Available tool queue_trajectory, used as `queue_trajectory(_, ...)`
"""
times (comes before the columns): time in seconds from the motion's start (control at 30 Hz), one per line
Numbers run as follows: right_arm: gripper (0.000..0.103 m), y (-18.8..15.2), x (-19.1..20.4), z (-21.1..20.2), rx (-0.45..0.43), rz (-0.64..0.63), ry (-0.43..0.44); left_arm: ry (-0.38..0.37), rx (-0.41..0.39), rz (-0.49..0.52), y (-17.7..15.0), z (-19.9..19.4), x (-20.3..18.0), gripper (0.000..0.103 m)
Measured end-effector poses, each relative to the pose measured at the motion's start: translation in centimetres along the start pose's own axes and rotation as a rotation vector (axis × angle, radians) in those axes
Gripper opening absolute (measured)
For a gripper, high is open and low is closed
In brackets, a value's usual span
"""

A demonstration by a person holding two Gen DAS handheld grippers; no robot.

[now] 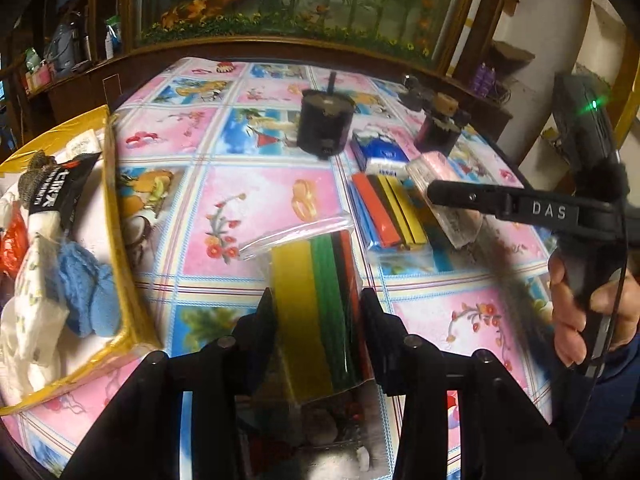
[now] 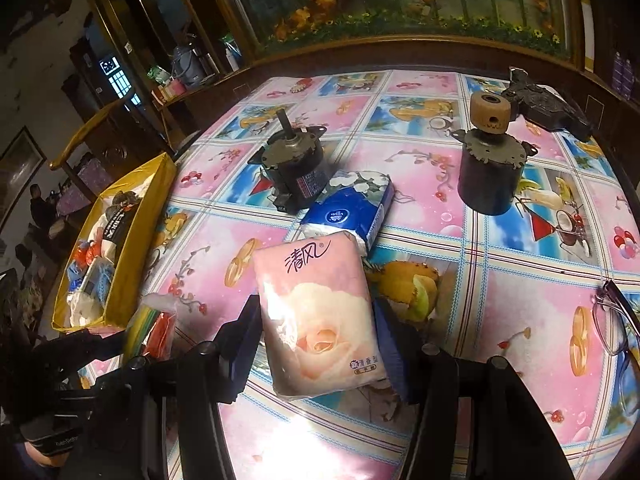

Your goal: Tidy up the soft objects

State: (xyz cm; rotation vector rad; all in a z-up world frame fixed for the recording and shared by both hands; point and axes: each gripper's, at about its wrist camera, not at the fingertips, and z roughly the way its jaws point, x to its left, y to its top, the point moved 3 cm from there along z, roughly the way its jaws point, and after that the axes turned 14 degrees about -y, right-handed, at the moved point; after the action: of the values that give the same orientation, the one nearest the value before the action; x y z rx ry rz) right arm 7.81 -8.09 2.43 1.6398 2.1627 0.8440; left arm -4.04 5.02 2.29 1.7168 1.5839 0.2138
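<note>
Left hand-held gripper (image 1: 318, 304) is seen clamped on a clear-wrapped pack of colour strips (image 1: 316, 312), yellow, green and red side by side, its 2 black fingers (image 1: 262, 312) pressed against the pack's 2 long edges; the pack is held up above the worktop (image 1: 240, 208), and the crinkled end of its wrapper sticks out beyond the fingertips. Right hand-held gripper (image 2: 316, 328) is set about a pink tissue pack (image 2: 316, 312) printed with a pale rose and dark script, with 1 finger against each long side; the jaws are held roughly half apart by the width of the pack, whose lower corner is lifted clear of the patterned cloth. A hand (image 1: 580, 312) is seen on the right hand-held gripper's grip in the left wrist view.

On the worktop, 1 more pack of colour strips (image 1: 384, 216) is laid flat, showing orange, black, yellow and blue. 1 blue and white tissue pack (image 2: 352, 208) is found just behind the pink one, touching a dark motor. 2 dark cylindrical motors (image 2: 296, 176) are counted, the farther right one (image 2: 490, 172) topped by a tan wheel. 1 pair of glasses (image 2: 616, 320) is placed near the right edge.

At the left edge, 1 yellow box (image 1: 120, 264) is filled with soft things: a blue cloth (image 1: 88, 300), white cloth and black-labelled socks (image 1: 60, 192)
</note>
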Motion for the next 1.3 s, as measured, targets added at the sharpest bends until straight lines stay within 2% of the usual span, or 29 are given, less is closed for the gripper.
queue_trajectory(0.3,0.059,-0.9,2.4,-0.7,-0.021,0.029,0.053,-0.018,-0.076,-0.039,1.0,-3.4,1.9,0.040)
queue_trajectory(0.6,0.059,-1.6,6.9,-2.5,-0.030,-0.010,0.110,-0.022,-0.155,-0.079,1.3,-7.2,4.7,0.040)
queue_trajectory(0.83,0.060,-0.9,11.9,-3.7,-0.026,-0.080,0.147,0.007,-0.234,-0.131,1.7,-11.1,8.6,0.040)
queue_trajectory(1.07,0.060,0.5,17.3,-3.1,0.038,-0.137,0.176,0.054,-0.309,-0.200,1.7,-15.2,13.8,0.040)
queue_trajectory(1.3,0.060,2.6,23.2,-2.8,0.055,-0.194,0.208,0.087,-0.336,-0.278,1.2,-17.1,18.9,0.040)
